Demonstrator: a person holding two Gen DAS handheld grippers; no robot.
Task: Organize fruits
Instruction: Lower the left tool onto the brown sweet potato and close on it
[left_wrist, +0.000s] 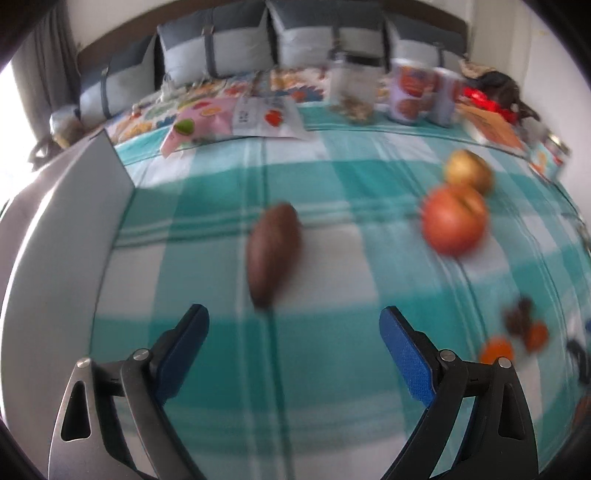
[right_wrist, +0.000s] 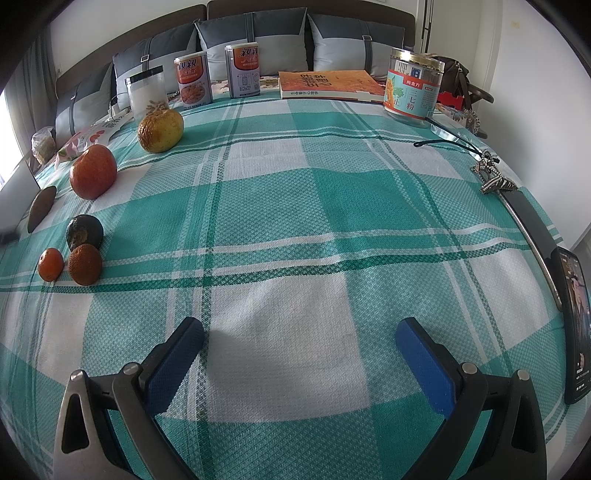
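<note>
Bed (right_wrist: 314, 206) under both claws. Left claw (left_wrist: 293, 325) wide open, empty; brown oblong fruit (left_wrist: 273, 253) just ahead between its fingers, long axis pointing away. Right claw (right_wrist: 299, 338) wide open, empty; red fruit (right_wrist: 93, 171), yellow fruit (right_wrist: 160, 129) far ahead-left.

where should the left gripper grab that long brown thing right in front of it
Grip the brown fruit across its wide middle, coming straight ahead and down along the checked bedspread. It lies lengthwise, pointing toward the left gripper, with its narrow tip nearest, so its long sides face the two pads. The jaws are open and look wider than its body. The view is blurred, so its surface is hard to judge.
</note>
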